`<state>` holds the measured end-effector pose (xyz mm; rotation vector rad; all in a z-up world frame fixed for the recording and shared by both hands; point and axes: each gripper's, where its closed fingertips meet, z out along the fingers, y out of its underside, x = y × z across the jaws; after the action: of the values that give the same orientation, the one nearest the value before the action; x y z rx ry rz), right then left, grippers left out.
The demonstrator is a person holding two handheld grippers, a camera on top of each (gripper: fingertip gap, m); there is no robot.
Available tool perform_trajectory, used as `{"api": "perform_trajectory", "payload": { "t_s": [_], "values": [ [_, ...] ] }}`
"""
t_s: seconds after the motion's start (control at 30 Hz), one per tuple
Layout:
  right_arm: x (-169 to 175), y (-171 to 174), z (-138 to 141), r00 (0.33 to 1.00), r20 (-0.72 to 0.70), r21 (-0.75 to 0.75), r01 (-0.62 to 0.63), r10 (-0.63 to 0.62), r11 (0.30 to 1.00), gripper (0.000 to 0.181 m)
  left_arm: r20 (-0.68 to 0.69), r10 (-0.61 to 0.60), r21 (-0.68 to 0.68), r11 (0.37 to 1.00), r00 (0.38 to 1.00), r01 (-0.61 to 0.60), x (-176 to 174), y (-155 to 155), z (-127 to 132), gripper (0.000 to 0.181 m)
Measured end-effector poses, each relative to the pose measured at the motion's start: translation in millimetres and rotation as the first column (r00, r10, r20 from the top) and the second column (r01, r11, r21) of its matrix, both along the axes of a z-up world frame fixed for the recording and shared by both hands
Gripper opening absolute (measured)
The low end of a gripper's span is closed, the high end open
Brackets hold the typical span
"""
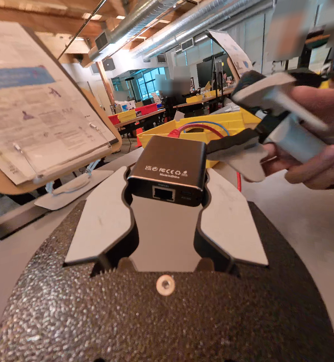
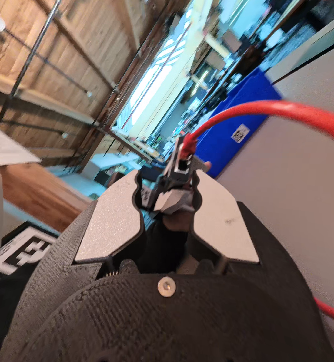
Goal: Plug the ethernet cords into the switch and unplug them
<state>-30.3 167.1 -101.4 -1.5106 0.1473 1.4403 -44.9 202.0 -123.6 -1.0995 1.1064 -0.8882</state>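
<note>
Left claw (image 1: 166, 188) clamps switch (image 1: 170, 162); red cord (image 1: 201, 127), yellow bin (image 1: 211, 125) behind.

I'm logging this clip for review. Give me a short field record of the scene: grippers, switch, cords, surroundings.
left gripper: shut on the switch, held off the table
right gripper: open, empty, beside the switch
red cord: plugged into the switch's far end
near port: empty
blue cord: in the yellow bin
clipboard: at left

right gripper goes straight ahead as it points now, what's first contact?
Likely the black switch, held in the left gripper: it sits dead ahead between the right gripper fingertips, the red cord plugged in above. Depth is unclear.
</note>
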Motion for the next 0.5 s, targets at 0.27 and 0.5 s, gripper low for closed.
{"api": "perform_trajectory", "payload": {
  "t_s": [0.27,0.5],
  "values": [
    [16.4,24.5,-11.7,0.984,-0.131,0.009,0.125,-0.123,0.992,0.027,-0.021,0.022,0.057,0.998,1.0,-0.021,8.1,-7.2,-7.7,0.068],
    [8.0,27.8,-15.3,0.975,-0.17,0.005,0.15,-0.147,0.989,0.013,-0.038,0.048,0.047,0.998,0.998,-0.046,10.4,-7.2,-11.0,0.068]
  ]
}}
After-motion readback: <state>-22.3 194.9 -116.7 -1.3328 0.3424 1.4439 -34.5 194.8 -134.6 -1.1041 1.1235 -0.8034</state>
